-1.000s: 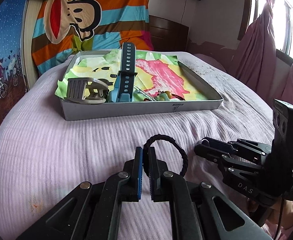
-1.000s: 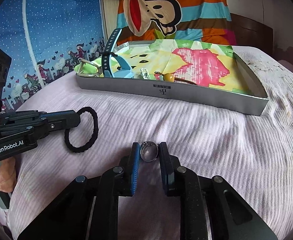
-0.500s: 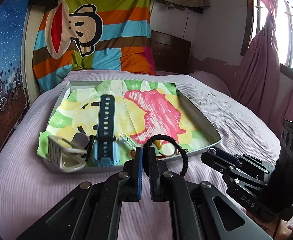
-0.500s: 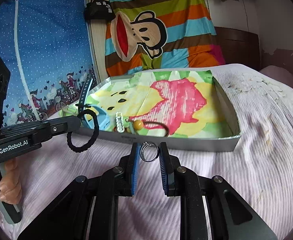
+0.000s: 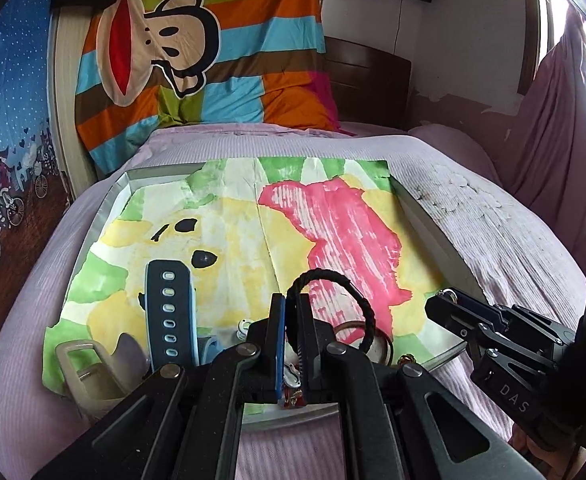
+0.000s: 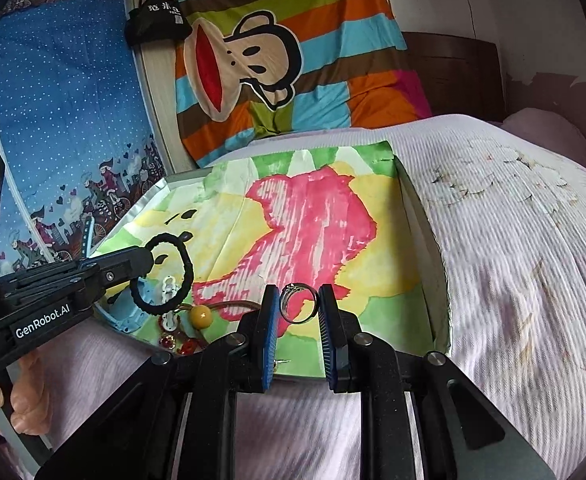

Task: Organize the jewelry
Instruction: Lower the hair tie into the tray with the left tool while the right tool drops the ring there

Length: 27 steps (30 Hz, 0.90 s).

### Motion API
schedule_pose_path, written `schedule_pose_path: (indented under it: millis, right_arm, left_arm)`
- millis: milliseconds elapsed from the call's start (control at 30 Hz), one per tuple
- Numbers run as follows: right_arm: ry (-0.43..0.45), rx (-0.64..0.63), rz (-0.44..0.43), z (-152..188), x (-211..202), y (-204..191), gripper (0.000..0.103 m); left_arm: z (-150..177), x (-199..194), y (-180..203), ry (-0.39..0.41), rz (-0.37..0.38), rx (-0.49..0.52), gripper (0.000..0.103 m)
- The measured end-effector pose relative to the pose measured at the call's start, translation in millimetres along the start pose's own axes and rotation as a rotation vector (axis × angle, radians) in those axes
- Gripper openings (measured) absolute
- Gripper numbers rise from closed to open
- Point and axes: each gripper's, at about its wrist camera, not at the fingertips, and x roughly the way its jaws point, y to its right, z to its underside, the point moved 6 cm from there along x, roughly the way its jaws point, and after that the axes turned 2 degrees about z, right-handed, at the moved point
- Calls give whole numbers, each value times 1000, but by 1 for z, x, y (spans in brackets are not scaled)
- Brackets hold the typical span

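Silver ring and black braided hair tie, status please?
Left hand-held gripper shut on black braided hair tie. Right hand-held gripper shut on silver ring. Both above shallow grey tray. Nothing blocking.

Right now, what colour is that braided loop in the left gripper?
Black; the braided loop shows best in the right wrist view.

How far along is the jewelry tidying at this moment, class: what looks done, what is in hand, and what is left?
Done: a blue watch, a yellow bead and red charms already lie in the tray.
In hand: the left gripper is shut on a black hair tie; the right gripper is shut on a silver ring. Both hang over the tray.
Left: setting these two pieces down inside.
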Motion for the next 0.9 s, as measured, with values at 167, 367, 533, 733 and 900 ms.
schedule_pose_path:
  millis: [167, 367, 533, 733, 900]
  right_arm:
    - [-72, -6, 3, 5, 22, 0, 17]
    - [-134, -17, 8, 11, 36, -3, 18]
    - [-154, -22, 9, 14, 40, -5, 18]
    - [-151, -25, 10, 14, 40, -5, 18]
    - [-118, -20, 8, 12, 31, -2, 23]
  left_arm:
    - [-1, 9, 2, -24, -38, 32, 6]
    - [-1, 17, 8, -56, -73, 85, 6]
    - [1, 20, 9, -71, -84, 103, 6]
    - [3, 16, 10, -54, -83, 106, 7]
    - [4, 9, 11, -22, -75, 103, 10]
